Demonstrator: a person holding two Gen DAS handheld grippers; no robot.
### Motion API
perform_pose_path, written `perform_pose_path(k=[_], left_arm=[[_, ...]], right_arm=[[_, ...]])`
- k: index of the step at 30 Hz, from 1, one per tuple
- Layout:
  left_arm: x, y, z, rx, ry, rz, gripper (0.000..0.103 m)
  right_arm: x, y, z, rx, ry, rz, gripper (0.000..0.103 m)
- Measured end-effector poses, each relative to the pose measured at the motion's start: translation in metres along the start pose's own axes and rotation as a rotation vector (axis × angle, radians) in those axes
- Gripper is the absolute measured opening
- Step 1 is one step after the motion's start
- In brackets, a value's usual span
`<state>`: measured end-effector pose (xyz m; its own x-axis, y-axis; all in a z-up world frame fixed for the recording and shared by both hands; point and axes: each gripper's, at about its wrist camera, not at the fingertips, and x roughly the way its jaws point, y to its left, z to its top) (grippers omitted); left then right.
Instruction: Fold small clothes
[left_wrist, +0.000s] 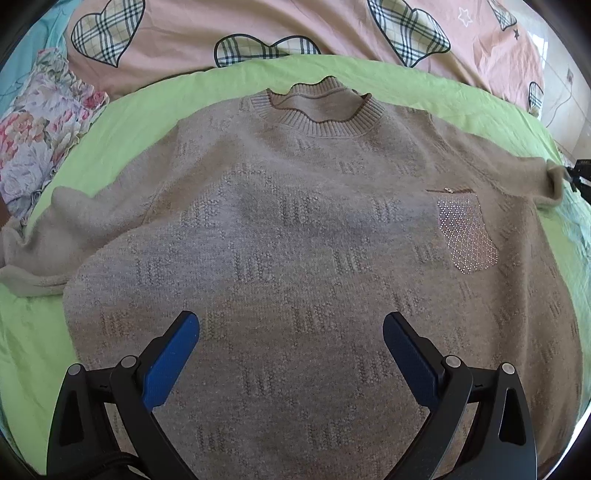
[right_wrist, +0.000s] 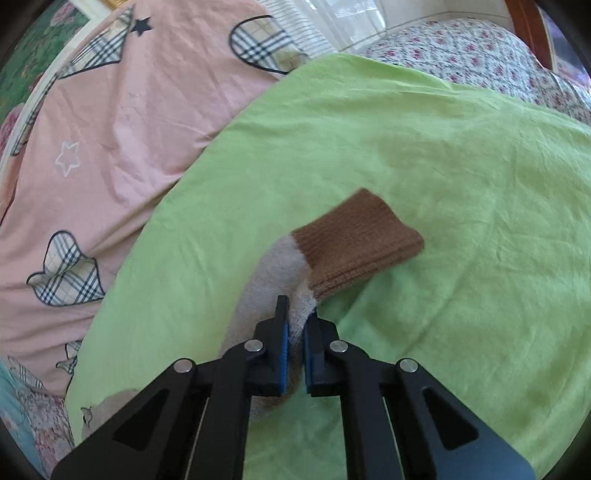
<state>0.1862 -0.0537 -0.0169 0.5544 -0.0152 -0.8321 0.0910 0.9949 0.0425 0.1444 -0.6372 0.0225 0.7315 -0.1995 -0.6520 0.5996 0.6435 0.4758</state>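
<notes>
Left wrist view. The beige sweater (left_wrist: 306, 236) lay face up and spread flat on the green sheet (left_wrist: 122, 122), collar (left_wrist: 321, 110) away from the camera, a layout that exposed both sleeves for folding. The left gripper (left_wrist: 291, 354) hung above the lower body panel with its blue-padded fingers (left_wrist: 170, 362) wide apart, holding nothing. The left sleeve (left_wrist: 40, 251) lay slack toward the frame edge; the far sleeve's end (left_wrist: 554, 181) met a dark tool at the right margin, presumably the other gripper, too cropped to confirm. The hem was hidden beneath the gripper body. A floral cloth (left_wrist: 40, 144) lay beside the sheet, its nature unclear.

Right wrist view. The right gripper (right_wrist: 295, 332) was clamped on the sleeve (right_wrist: 266, 280) just short of the brown ribbed cuff (right_wrist: 358, 243), which projected beyond the fingertips over the sheet (right_wrist: 461, 166). Gripping near the cuff probably gave control of the whole sleeve for carrying it inward. The cuff's edges were smeared by blur, and whether it rested on the sheet or hung clear could not be determined. The sweater's body lay outside this view.
</notes>
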Motion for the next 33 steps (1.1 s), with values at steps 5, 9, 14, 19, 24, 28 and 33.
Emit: perform_pose_path(k=[5,9,14,19,24,28,33], left_arm=[[-0.006,0.007,-0.005,-0.018,-0.006,-0.020,0.100],[-0.015,0.016,-0.010,-0.032,-0.020,-0.028,0.100],[-0.024,0.036,-0.018,-0.080,-0.032,-0.042,0.100],[-0.023,0.054,-0.024,-0.118,-0.034,-0.073,0.100],[-0.026,0.074,-0.028,-0.170,-0.035,-0.152,0.100],[-0.023,0.078,-0.020,-0.188,-0.034,-0.221,0.100],[-0.006,0.066,0.003,-0.191,-0.018,-0.293,0.100]], right_arm=[[-0.019,0.074,-0.039,-0.173,0.028,0.119,0.007],[-0.026,0.141,-0.086,-0.325,0.085,0.226,0.007],[-0.031,0.219,-0.163,-0.452,0.211,0.410,0.007],[-0.022,0.287,-0.256,-0.540,0.365,0.561,0.007],[-0.005,0.329,-0.324,-0.593,0.475,0.621,0.007],[0.006,0.344,-0.349,-0.626,0.523,0.627,0.011],[0.005,0.336,-0.353,-0.612,0.548,0.620,0.059]])
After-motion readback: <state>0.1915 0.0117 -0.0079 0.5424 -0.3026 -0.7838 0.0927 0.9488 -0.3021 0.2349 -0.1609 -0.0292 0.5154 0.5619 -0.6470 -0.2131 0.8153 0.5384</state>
